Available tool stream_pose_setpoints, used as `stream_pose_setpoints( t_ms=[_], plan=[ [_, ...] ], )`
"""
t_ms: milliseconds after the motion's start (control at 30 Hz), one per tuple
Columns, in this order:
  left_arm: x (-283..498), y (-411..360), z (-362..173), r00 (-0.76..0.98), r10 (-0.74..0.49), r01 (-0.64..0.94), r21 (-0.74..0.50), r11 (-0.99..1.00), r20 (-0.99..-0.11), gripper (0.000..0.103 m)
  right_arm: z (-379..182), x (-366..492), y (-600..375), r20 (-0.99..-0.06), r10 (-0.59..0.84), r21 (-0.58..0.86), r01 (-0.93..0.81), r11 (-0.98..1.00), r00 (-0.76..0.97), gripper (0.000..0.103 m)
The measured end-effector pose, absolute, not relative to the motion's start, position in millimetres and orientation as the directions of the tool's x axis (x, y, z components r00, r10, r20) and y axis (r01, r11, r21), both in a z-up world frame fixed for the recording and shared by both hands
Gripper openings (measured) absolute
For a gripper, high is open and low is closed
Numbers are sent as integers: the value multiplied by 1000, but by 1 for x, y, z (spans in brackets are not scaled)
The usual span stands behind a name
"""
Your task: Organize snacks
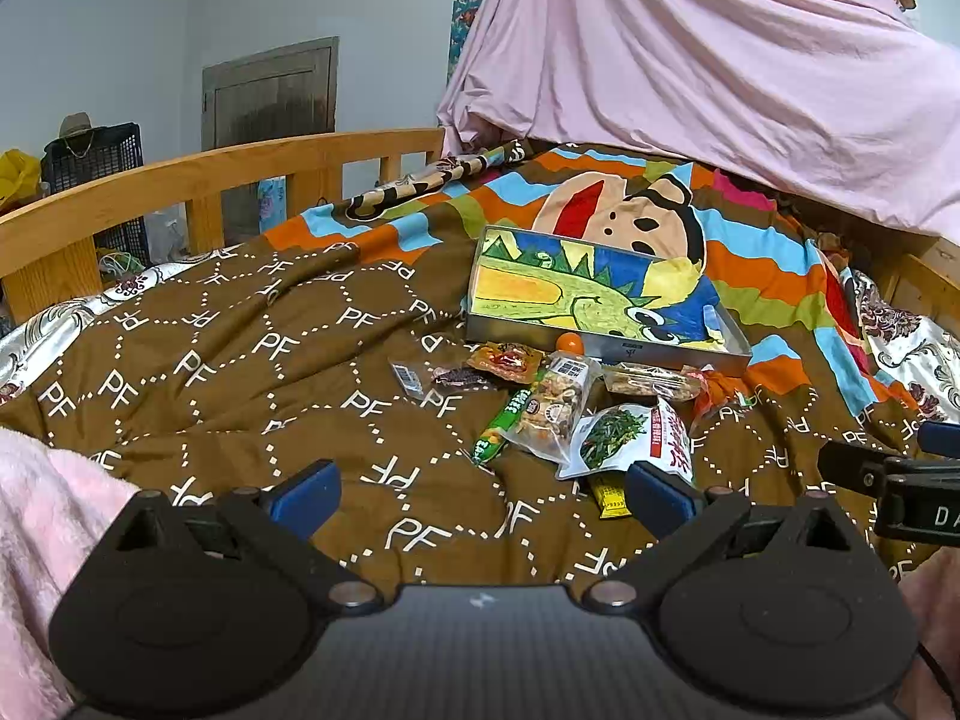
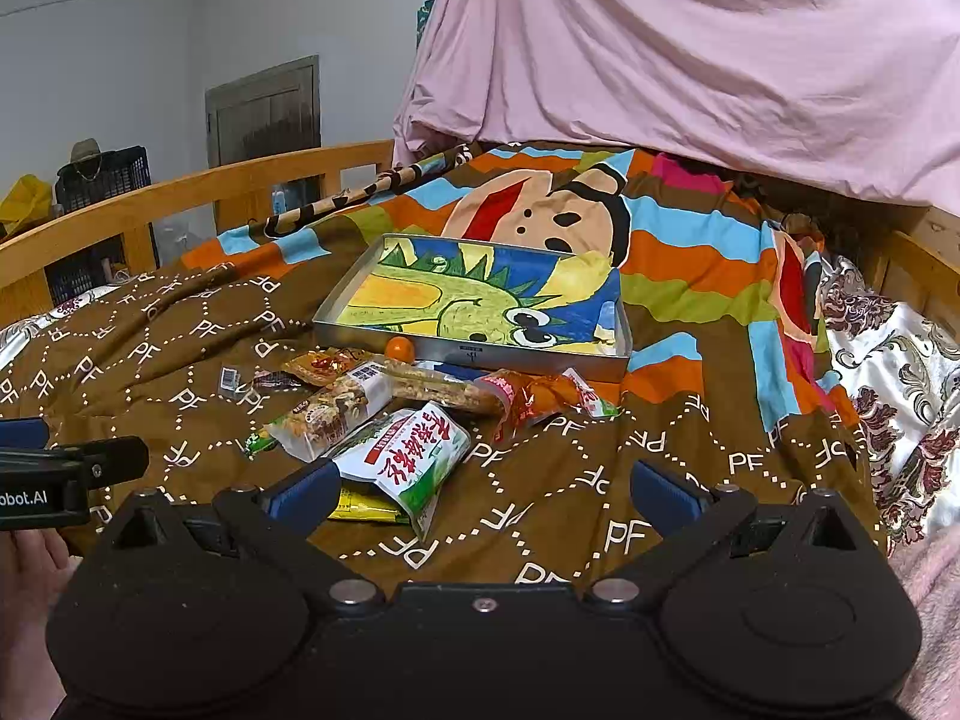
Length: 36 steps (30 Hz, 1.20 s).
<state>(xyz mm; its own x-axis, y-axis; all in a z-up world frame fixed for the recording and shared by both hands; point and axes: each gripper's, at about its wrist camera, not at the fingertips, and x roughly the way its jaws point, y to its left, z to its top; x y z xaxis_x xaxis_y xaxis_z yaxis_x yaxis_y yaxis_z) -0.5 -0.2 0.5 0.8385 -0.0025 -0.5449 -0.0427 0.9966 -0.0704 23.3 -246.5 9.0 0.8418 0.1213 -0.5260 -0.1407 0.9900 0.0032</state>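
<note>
A shallow metal tray (image 1: 660, 353) (image 2: 540, 360) with a cartoon dinosaur lining lies on the brown quilt. Several snack packets lie in a loose heap in front of it: a white-green packet (image 1: 630, 438) (image 2: 408, 462), a clear mixed-snack bag (image 1: 555, 405) (image 2: 336, 411), a green stick (image 1: 501, 426), an orange packet (image 1: 507, 360) (image 2: 534, 396), a yellow packet (image 1: 609, 498) (image 2: 360, 507) and a small orange ball (image 1: 569, 343) (image 2: 400, 349). My left gripper (image 1: 480, 495) is open just short of the heap. My right gripper (image 2: 480, 495) is open too, its left finger beside the white-green packet.
A wooden bed rail (image 1: 180, 180) (image 2: 180, 192) runs along the left. A pink sheet (image 1: 720, 60) (image 2: 690, 60) hangs over the far end. A striped cartoon blanket (image 1: 750, 276) (image 2: 690, 276) lies behind the tray. Bare brown quilt (image 1: 210, 372) spreads to the left.
</note>
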Motion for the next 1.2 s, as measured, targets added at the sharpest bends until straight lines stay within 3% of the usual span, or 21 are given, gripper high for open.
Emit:
stream_pose_setpoints(
  t_ms=[1200],
  plan=[
    [-9,-10,-8,835,-2,-45,-72,996,-550,103,9,24,-245,-530,118,-4,-141,990,840,103]
  ],
)
